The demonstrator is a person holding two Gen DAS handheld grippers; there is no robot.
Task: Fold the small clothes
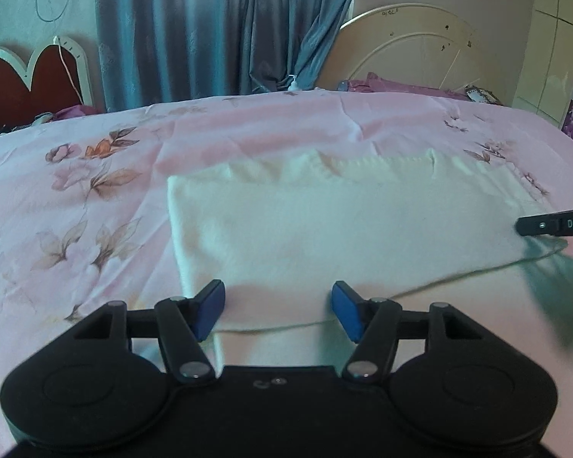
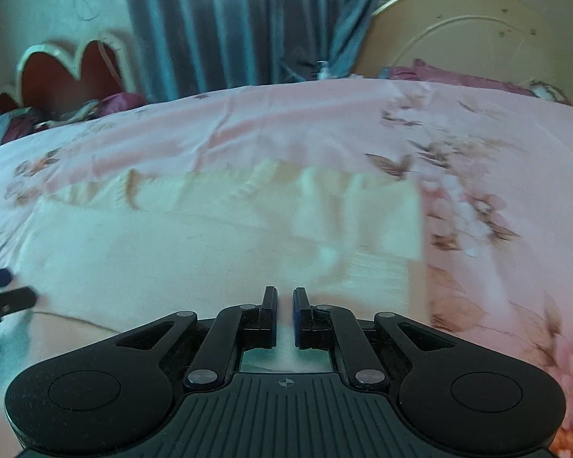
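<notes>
**Cream garment flat on bed, both grippers at its near edge**

Cream garment [image 1: 324, 225] lies spread on the pink floral bedsheet [image 1: 76, 198], partly folded. Left gripper [image 1: 278, 307]: jaws apart, over the garment's near-left edge, nothing pinched. Right gripper [image 2: 284, 313]: jaws drawn together, over the garment's near-right part; whether cloth is caught between them, cannot tell. Blue curtain [image 1: 210, 30] hangs beyond the garment.

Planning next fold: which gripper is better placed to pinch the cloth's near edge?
Probably left: left gripper is open astride the cream cloth's near edge; right gripper is shut.
</notes>
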